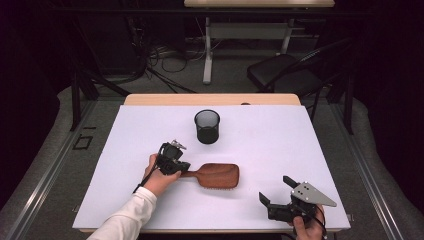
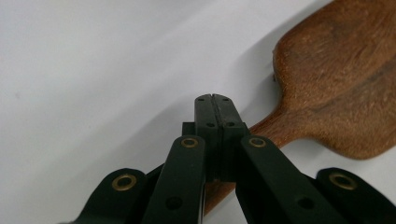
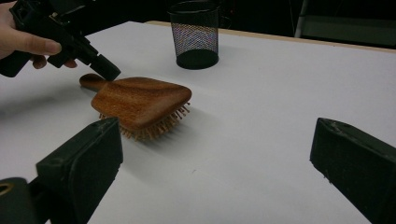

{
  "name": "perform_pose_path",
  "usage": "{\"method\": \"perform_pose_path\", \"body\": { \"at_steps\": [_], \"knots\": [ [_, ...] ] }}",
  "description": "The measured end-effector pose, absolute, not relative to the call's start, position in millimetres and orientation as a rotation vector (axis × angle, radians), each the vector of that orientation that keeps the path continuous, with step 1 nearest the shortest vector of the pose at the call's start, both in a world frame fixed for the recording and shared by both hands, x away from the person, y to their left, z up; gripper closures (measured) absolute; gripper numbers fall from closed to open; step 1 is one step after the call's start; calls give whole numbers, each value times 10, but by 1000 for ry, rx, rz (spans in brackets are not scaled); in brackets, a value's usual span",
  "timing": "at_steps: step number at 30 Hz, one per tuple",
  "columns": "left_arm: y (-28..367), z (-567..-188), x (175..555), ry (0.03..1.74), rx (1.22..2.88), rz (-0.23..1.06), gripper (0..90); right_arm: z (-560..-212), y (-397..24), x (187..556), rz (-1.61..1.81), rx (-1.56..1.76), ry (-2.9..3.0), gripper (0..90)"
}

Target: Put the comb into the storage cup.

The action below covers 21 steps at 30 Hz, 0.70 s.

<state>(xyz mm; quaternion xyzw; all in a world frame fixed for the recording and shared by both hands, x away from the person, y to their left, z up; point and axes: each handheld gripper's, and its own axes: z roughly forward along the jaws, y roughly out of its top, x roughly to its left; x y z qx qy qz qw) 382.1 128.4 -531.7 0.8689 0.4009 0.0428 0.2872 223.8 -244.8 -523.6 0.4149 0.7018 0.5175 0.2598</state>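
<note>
The table (image 1: 150, 200), covered w/ a white sheet, takes up most of the high view; a bare wooden edge shows along its far side. On the sheet, roughly centre and a bit toward the person, lies the hairbrush (image 1: 215, 174): brown wood, paddle-shaped, back up & bristles down on the sheet, handle pointing to the left of the high view, head to the right. In the right gripper view the bristles show under the near edge of the head. Past the brush, toward the far side of the table & well apart from it, stands a black mesh cup (image 1: 207, 126), upright, open top. The left gripper (image 1: 184, 169), held in the person's left hand (image 1: 159, 179) w/ a white sleeve behind it, sits at the handle end of the brush. Its jaws are closed all the way, pads pressed flat together w/ nothing between them; the left gripper view shows the closed tips just above the brush's neck, where handle widens into head, and the right gripper view puts the tip right at that spot. Whether the tip actually touches the wood can't be told. The right gripper (image 1: 274, 189) is near the front right corner of the table, well apart from the brush, in the person's right hand (image 1: 309, 229); its jaws stand wide apart & hold nothing, pointing toward the brush and cup.
</note>
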Motion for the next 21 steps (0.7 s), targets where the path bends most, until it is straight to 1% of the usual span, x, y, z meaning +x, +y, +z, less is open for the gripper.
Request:
{"method": "perform_pose_path", "body": {
  "at_steps": [8, 21],
  "knots": [
    [1394, -5350, 3658, 1041, 2312, 99, 900, -5237, -2442, 2236, 1401, 1126, 1900, 27],
    [1373, -5332, 3505, 1001, 2310, 102, 900, -5239, -2427, 2235, 1397, 1128, 1907, 31]
  ]
}}
